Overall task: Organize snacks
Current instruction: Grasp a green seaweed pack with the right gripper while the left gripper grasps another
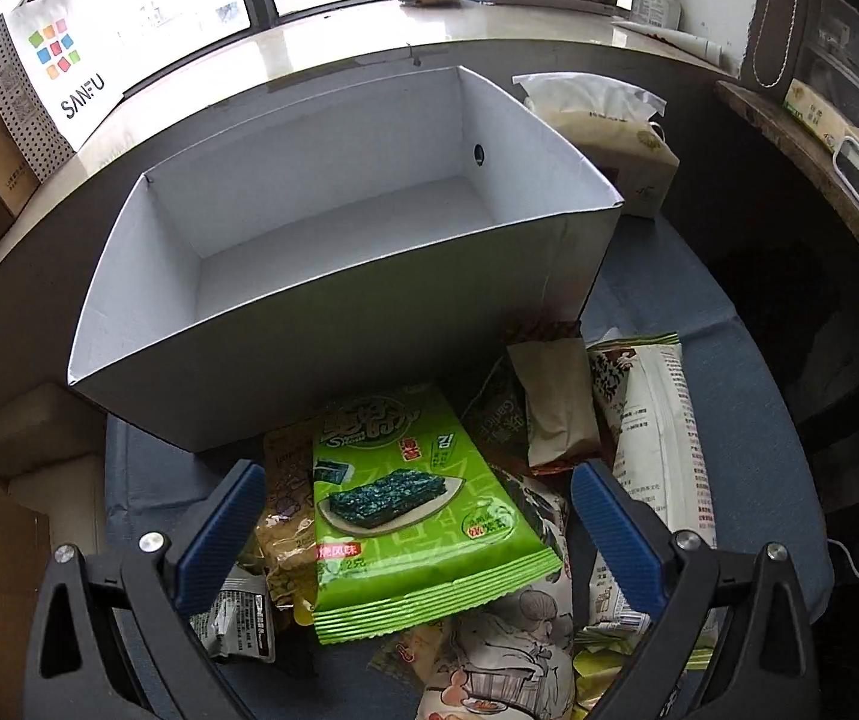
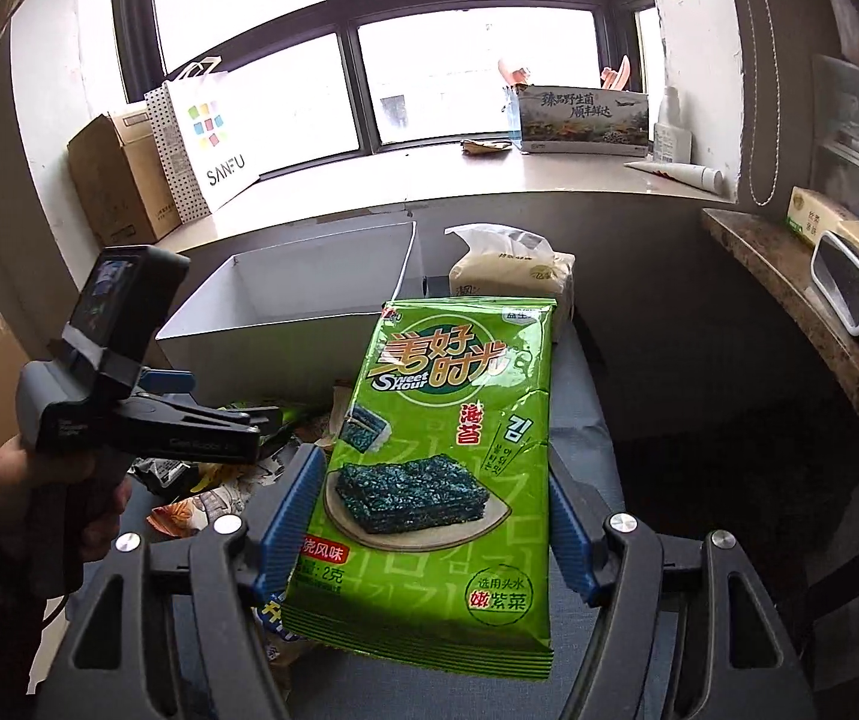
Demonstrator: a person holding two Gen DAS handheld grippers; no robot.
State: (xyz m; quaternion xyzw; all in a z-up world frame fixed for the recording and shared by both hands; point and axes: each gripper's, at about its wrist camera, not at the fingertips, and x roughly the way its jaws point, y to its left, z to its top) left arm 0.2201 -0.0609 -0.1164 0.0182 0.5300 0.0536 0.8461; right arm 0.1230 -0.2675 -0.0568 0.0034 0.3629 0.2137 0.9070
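In the right wrist view my right gripper (image 2: 429, 510) is shut on a green seaweed packet (image 2: 447, 450), its blue pads pressing both long edges, and the packet hangs above the blue cloth. In the left wrist view my left gripper (image 1: 417, 471) stands open, pointing down over a heap of snack packets (image 1: 555, 402). A second green seaweed packet (image 1: 417, 498) lies on that heap between the fingers, untouched by them. Just behind the heap stands an empty white box (image 1: 369, 360), also seen past the held packet (image 2: 285, 336). A hand holds the left gripper (image 2: 261, 420) at the left.
A tissue pack (image 1: 609, 126) stands right of the box. On the windowsill are a SANFU paper bag (image 2: 207, 138), a cardboard carton (image 2: 117, 186) and a printed box (image 2: 585, 120). A wooden shelf (image 2: 789, 300) curves along the right. Blue cloth (image 1: 747, 420) covers the work surface.
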